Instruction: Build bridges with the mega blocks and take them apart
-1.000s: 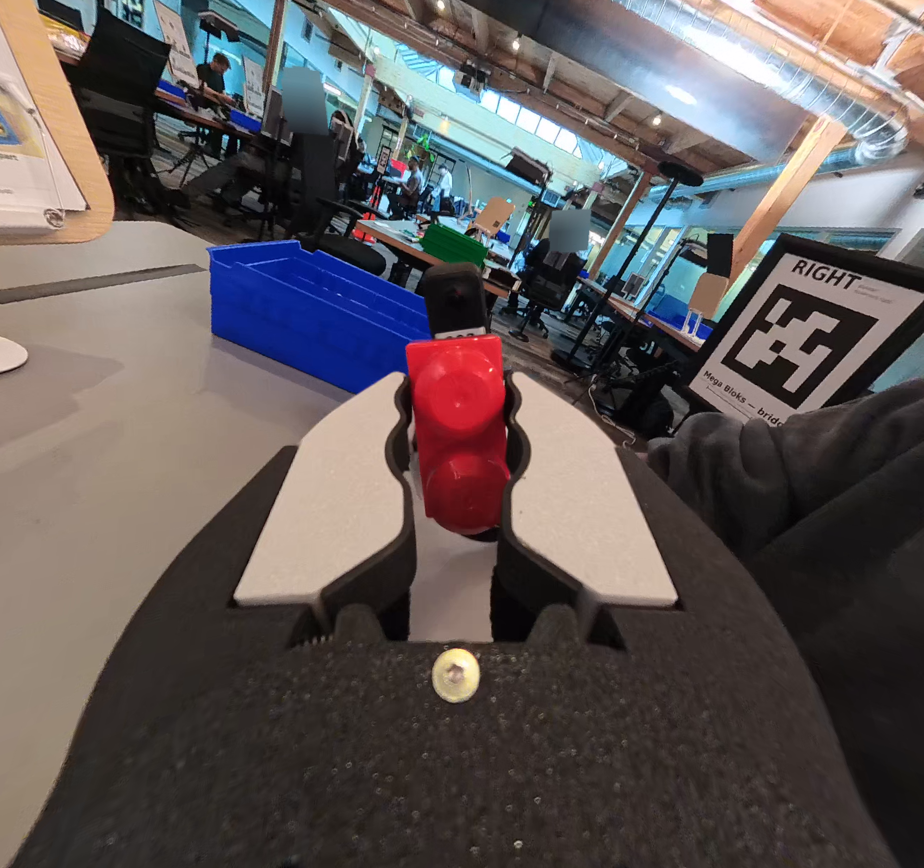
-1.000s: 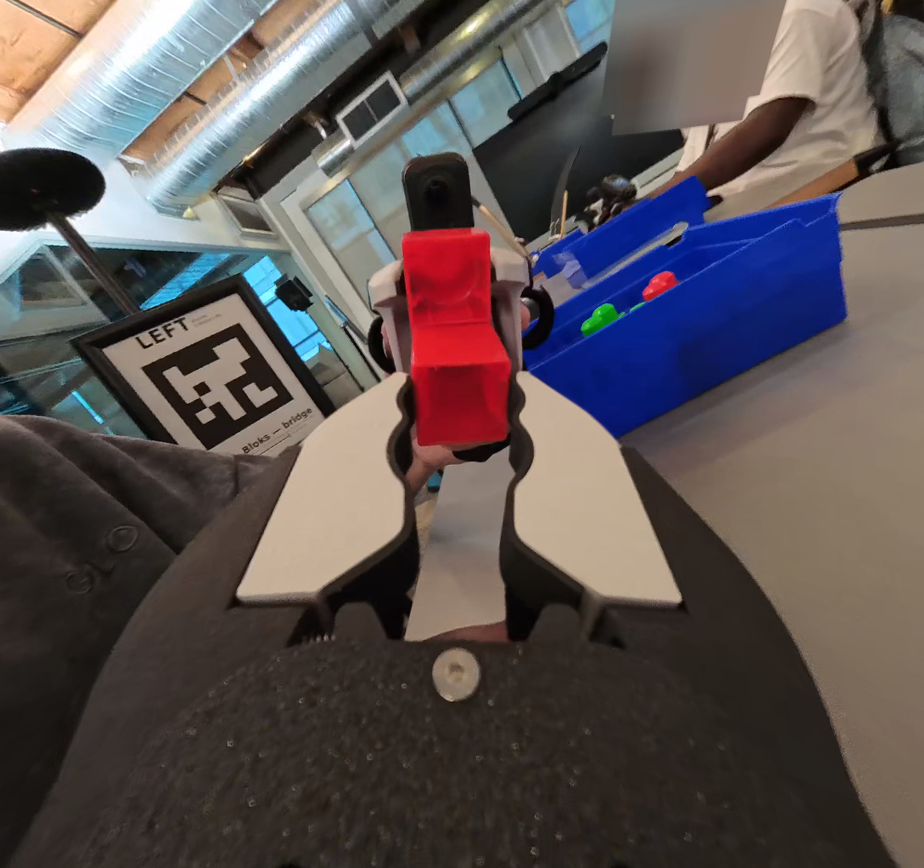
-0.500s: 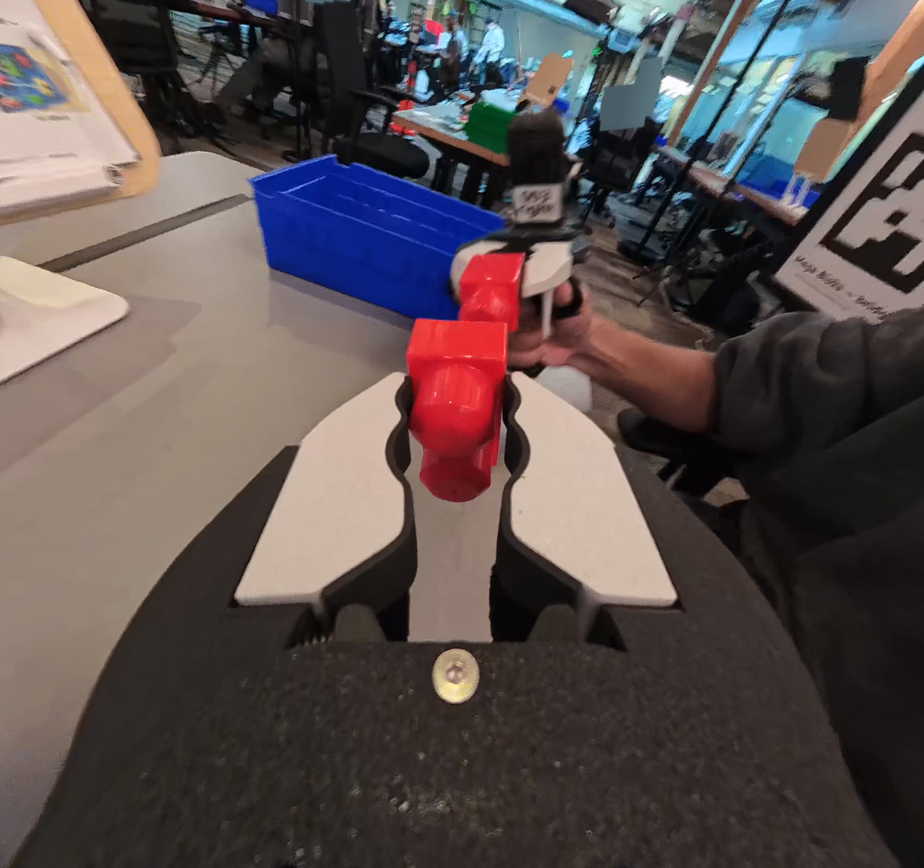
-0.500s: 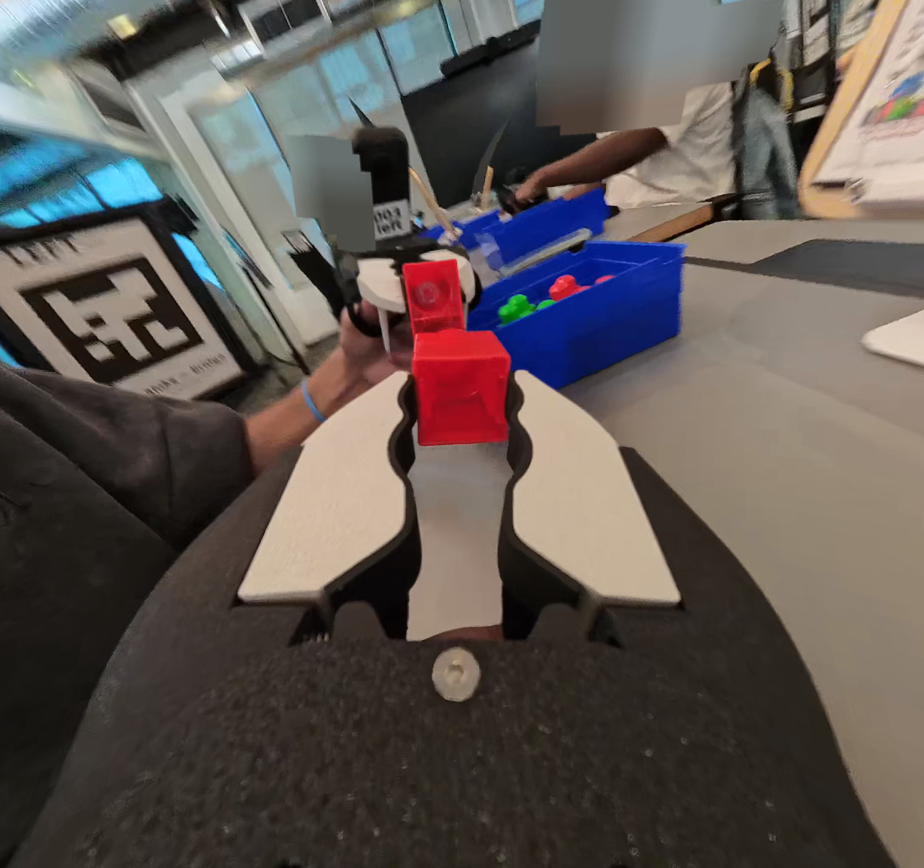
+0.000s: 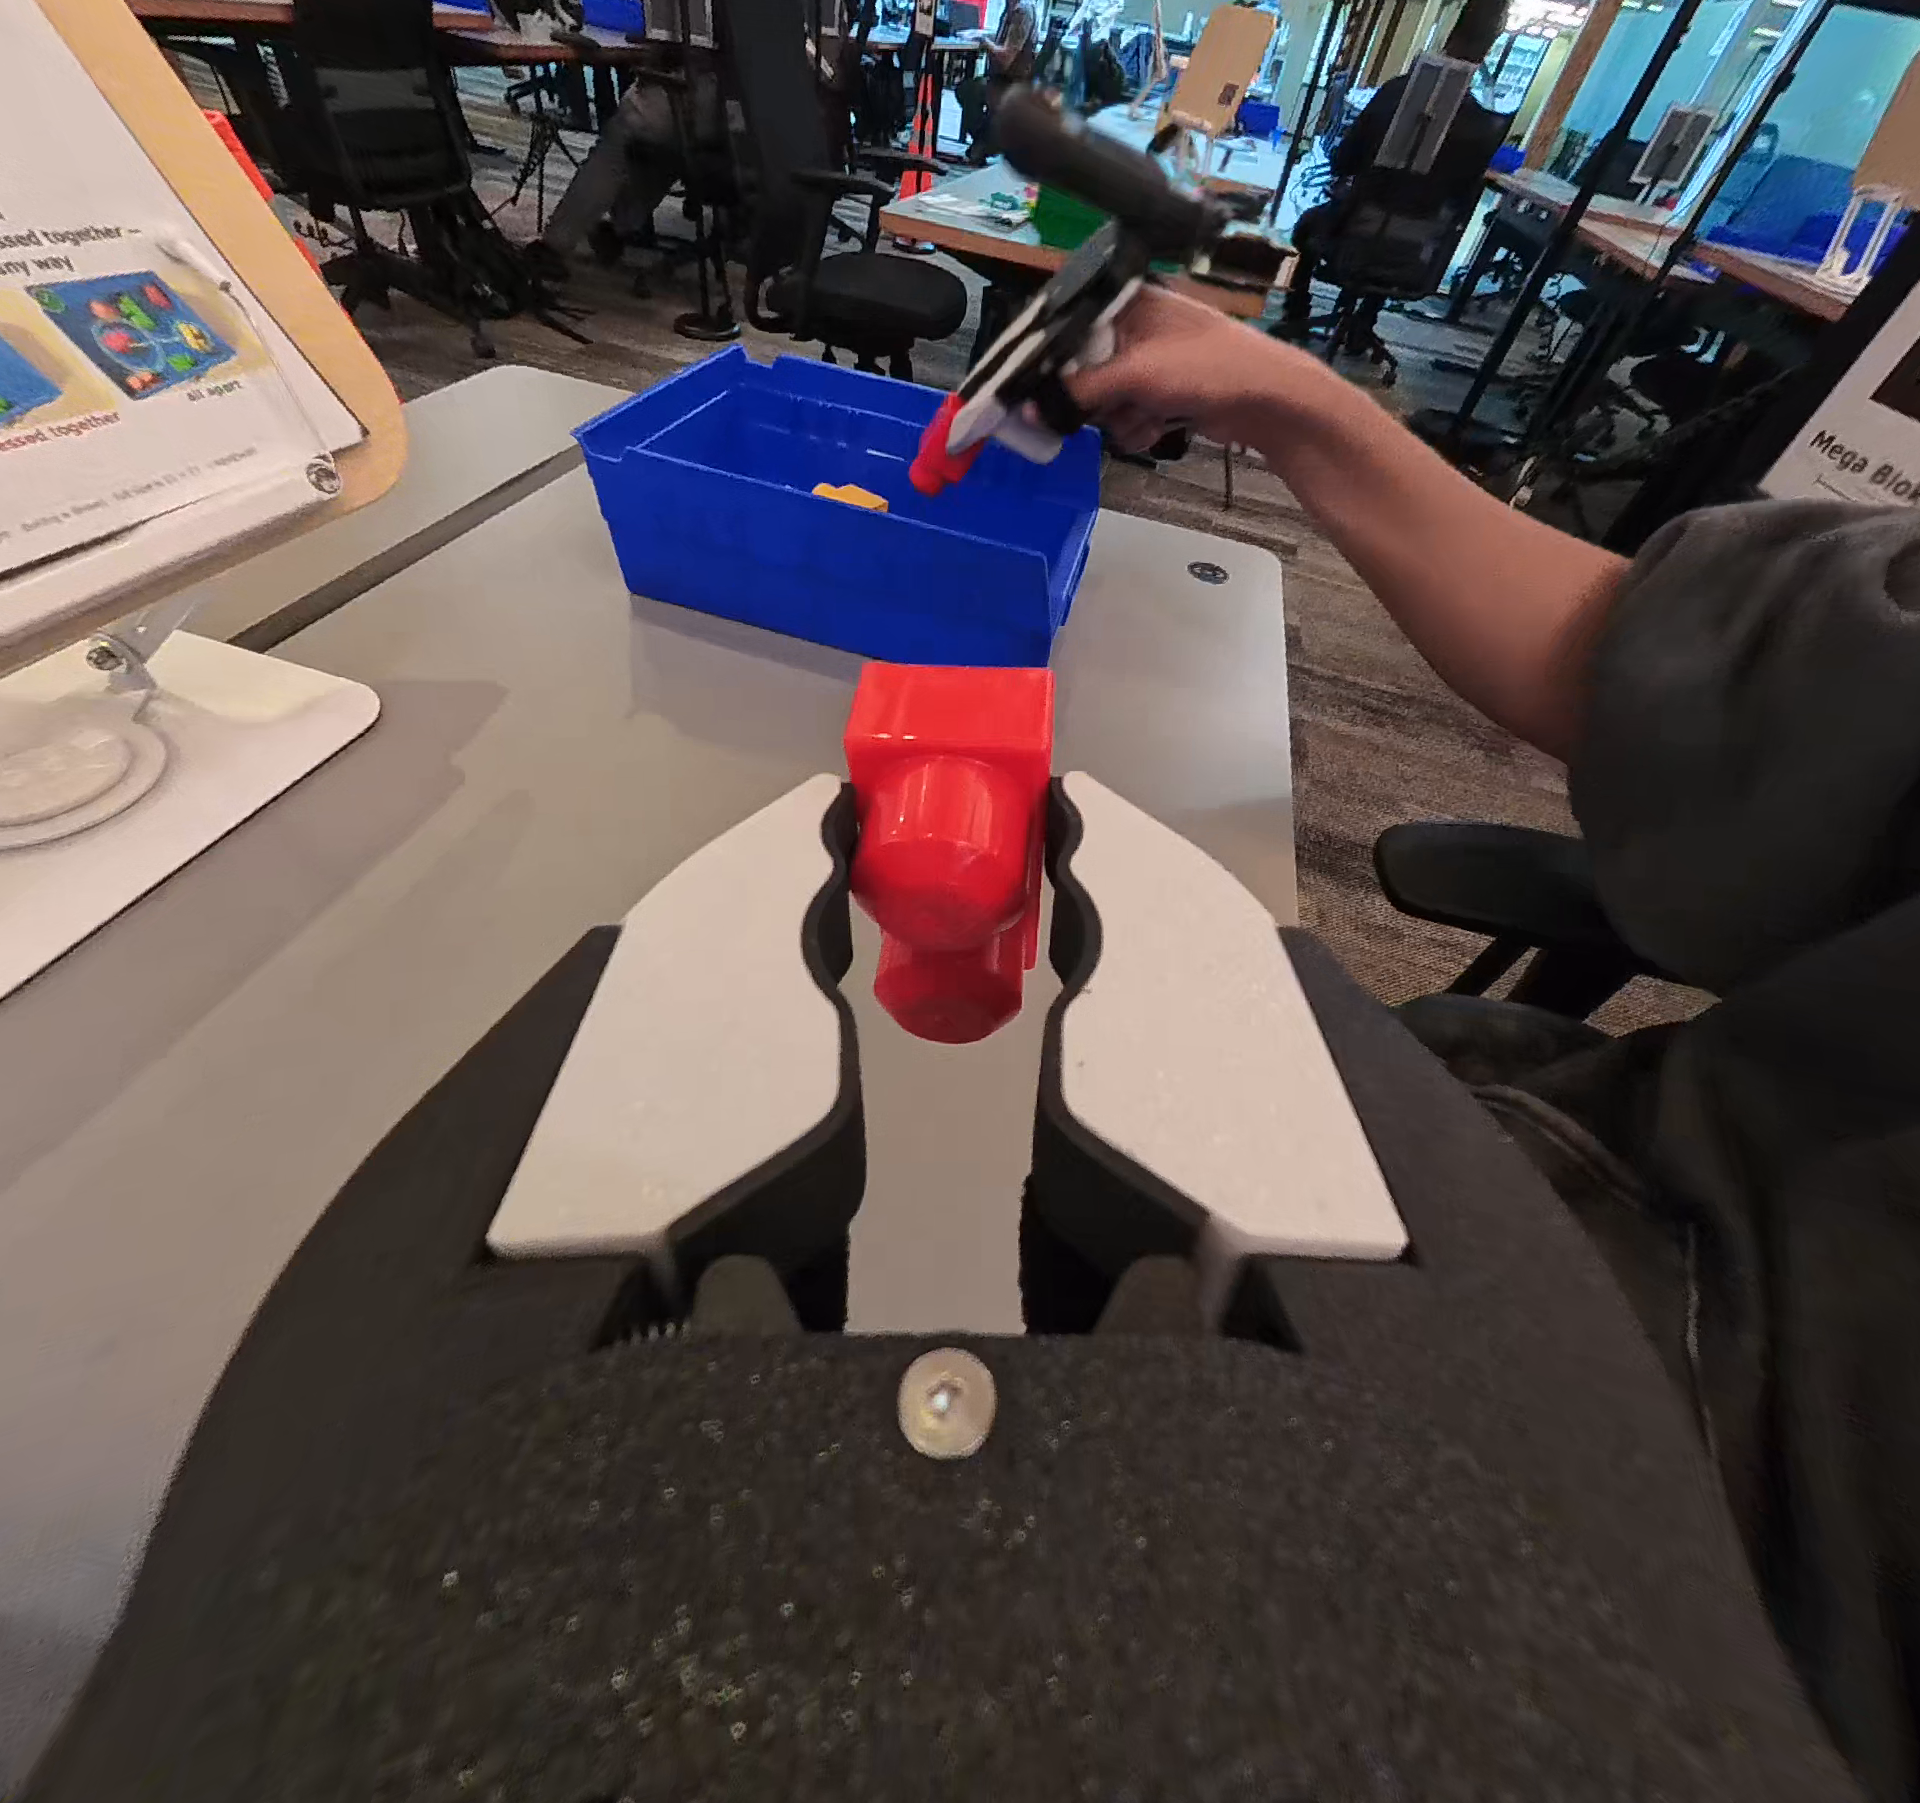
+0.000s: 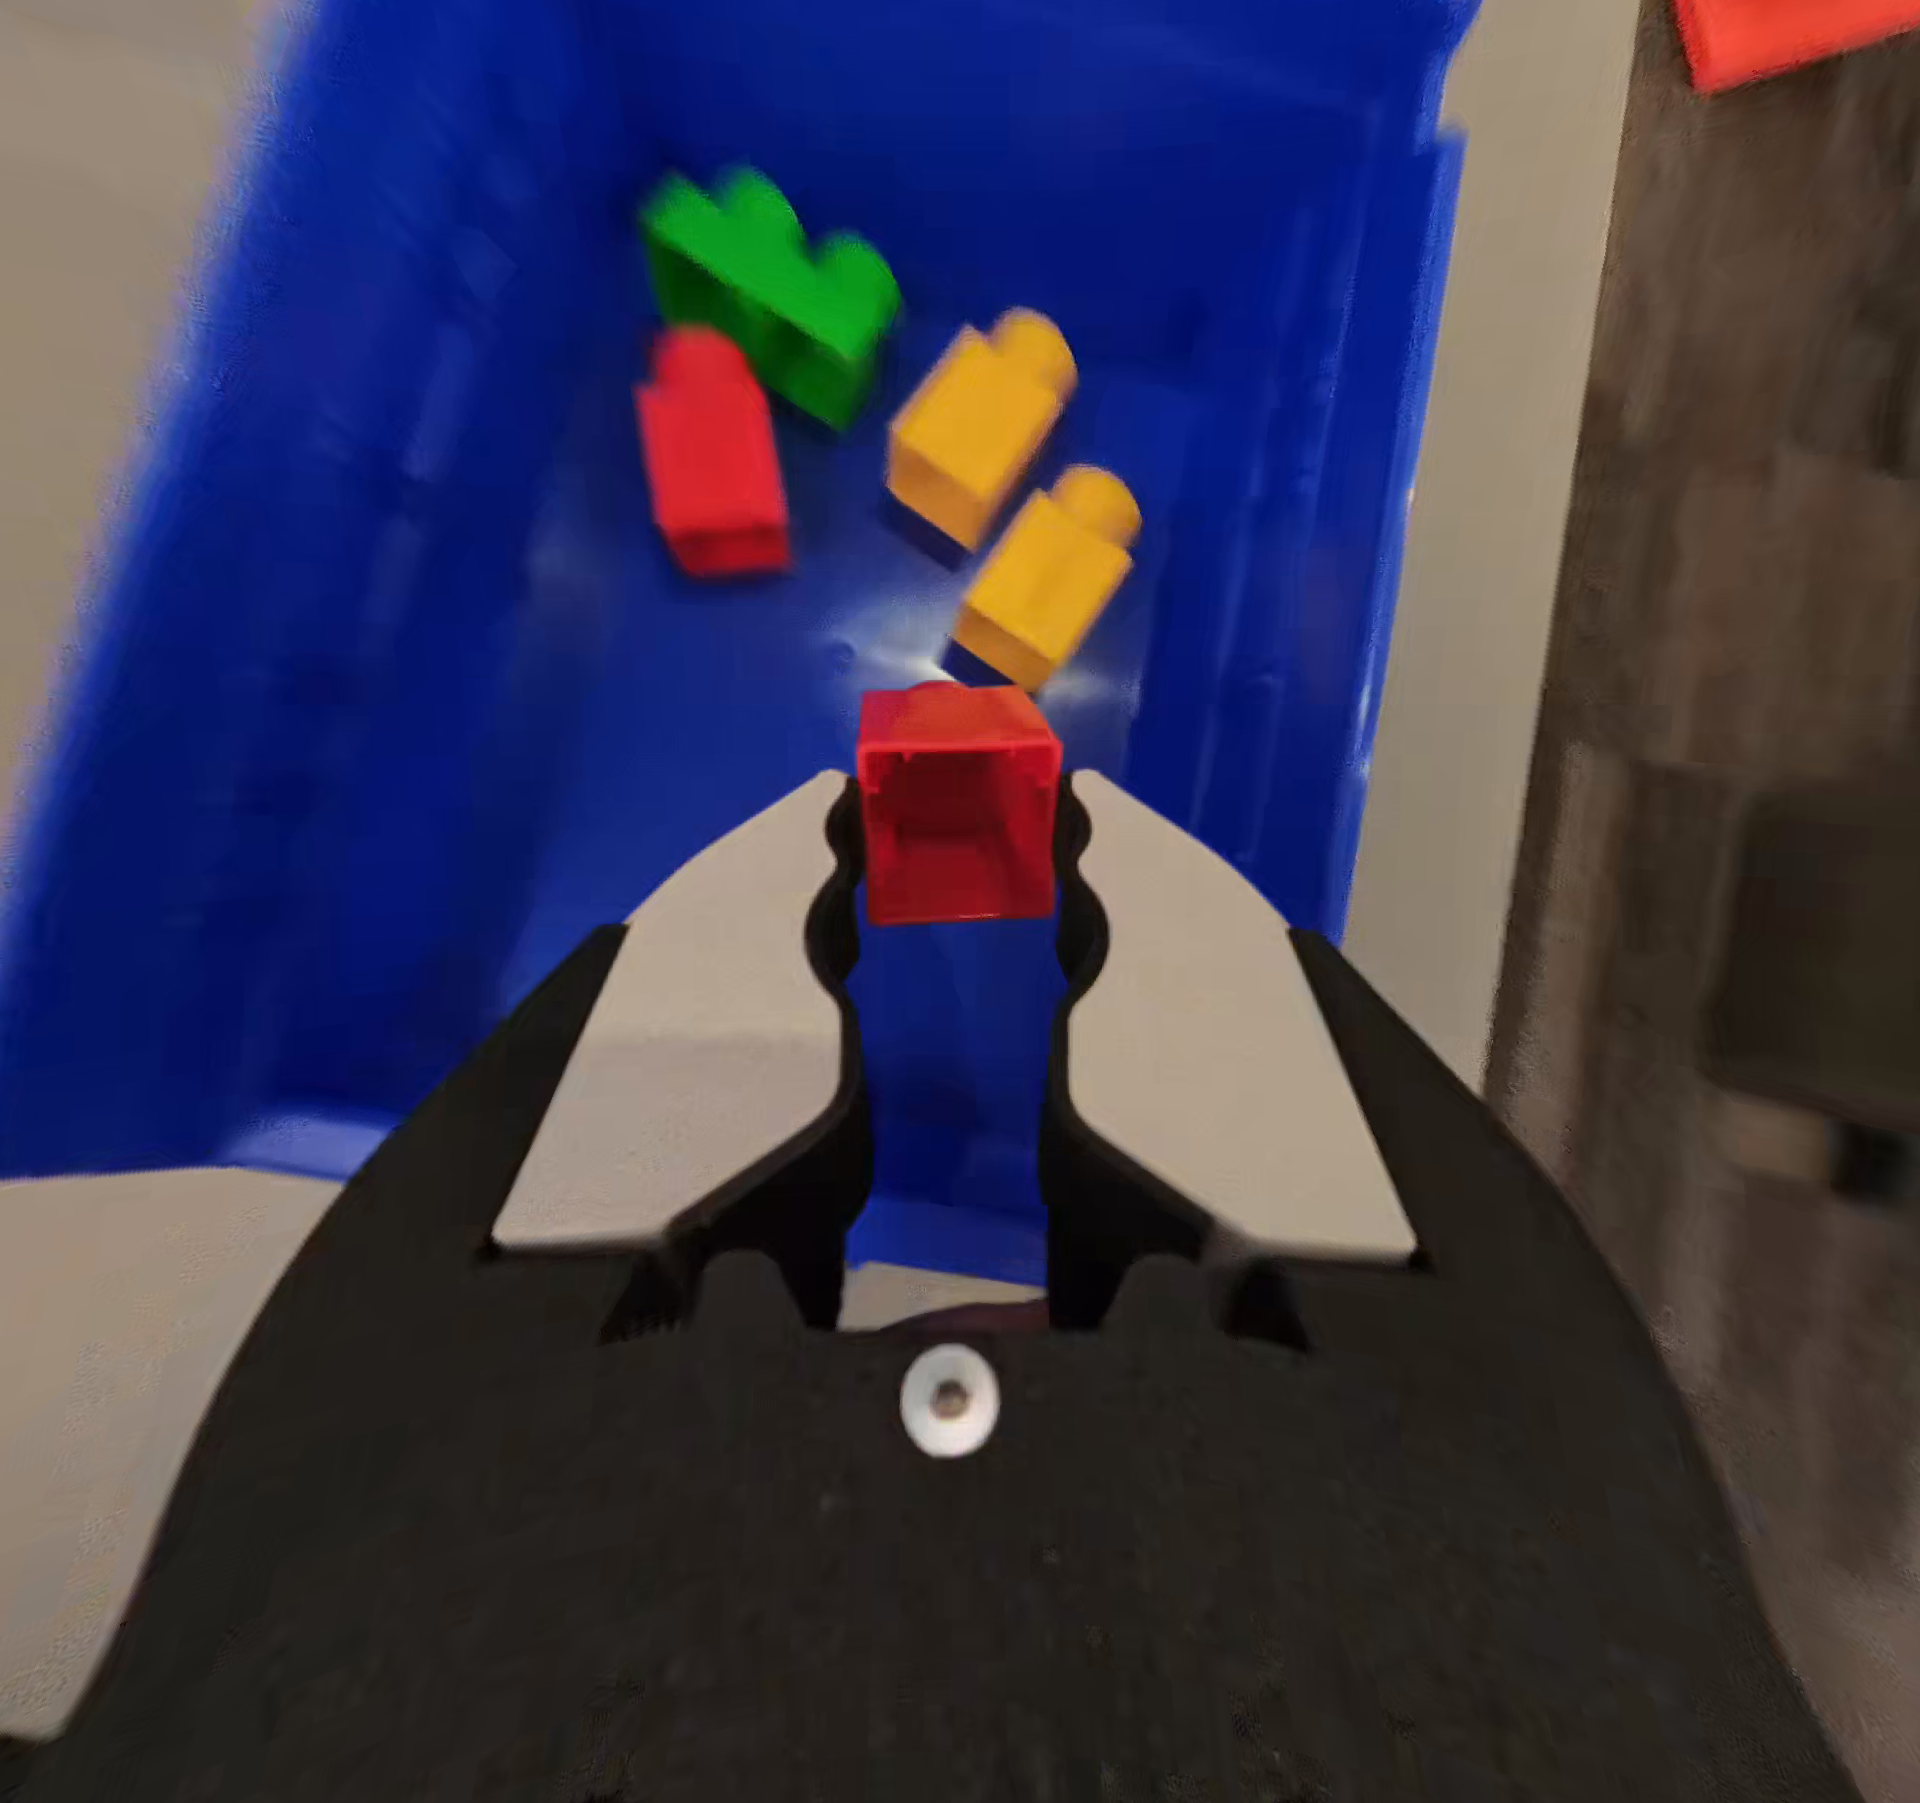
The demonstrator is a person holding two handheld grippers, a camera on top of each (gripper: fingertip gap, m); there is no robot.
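Observation:
My left gripper (image 5: pixel 943 844) is shut on a red block (image 5: pixel 948 839), held above the grey table short of the blue bin (image 5: pixel 831 548), its stud pointing back at the camera. My right gripper (image 6: pixel 961 818) is shut on another red block (image 6: pixel 961 808), its hollow underside facing the camera, and points down into the blue bin (image 6: pixel 343 610). In the bin lie a green block (image 6: pixel 774 293), a red block (image 6: pixel 712 454) and two yellow blocks (image 6: pixel 982 423) (image 6: pixel 1044 579). The right gripper also shows in the left wrist view (image 5: pixel 940 465), tilted over the bin.
A document stand with a picture sheet (image 5: pixel 125 361) on a white base (image 5: pixel 177 777) stands left on the grey table (image 5: pixel 499 818). The table's right edge (image 5: pixel 1288 714) drops to carpet. A marker sign (image 5: pixel 1860 444) is at the right. People sit at desks behind. The gap from one gripper's tips to the other's is roughly 45 cm.
The two red blocks, joined a second ago, have come apart. My right gripper has swung away over the blue bin and tilted down into it. My left gripper has tilted down toward the table.

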